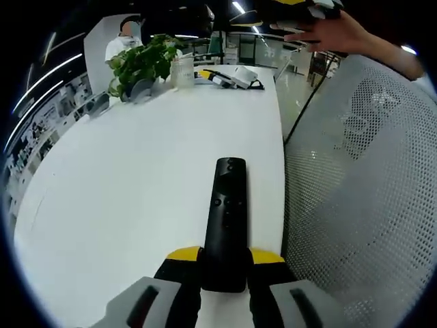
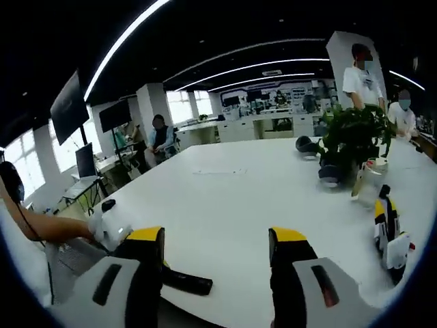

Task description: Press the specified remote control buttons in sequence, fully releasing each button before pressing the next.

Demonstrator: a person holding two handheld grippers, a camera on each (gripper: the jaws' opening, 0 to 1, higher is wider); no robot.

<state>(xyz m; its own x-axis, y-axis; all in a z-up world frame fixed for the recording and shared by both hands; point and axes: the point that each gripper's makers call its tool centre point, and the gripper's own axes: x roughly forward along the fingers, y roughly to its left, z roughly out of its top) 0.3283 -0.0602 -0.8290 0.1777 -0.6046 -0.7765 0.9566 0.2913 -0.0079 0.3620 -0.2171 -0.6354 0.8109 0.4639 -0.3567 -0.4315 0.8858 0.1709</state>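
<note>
Two yellow-tipped jaws of the left gripper (image 1: 225,263) clench the near end of a black remote (image 1: 225,219), lying lengthwise on the white desk (image 1: 123,191). The right gripper (image 2: 218,256) hovers over the desk, jaws spread, grasping nothing.

White table (image 1: 123,198) bare and passable left of the remote control (image 1: 225,219), perforated chair back (image 1: 362,178) closing off the right edge, potted plant (image 1: 140,65), jar (image 1: 183,72) and spare grippers (image 1: 229,77) obstructing the far end.
</note>
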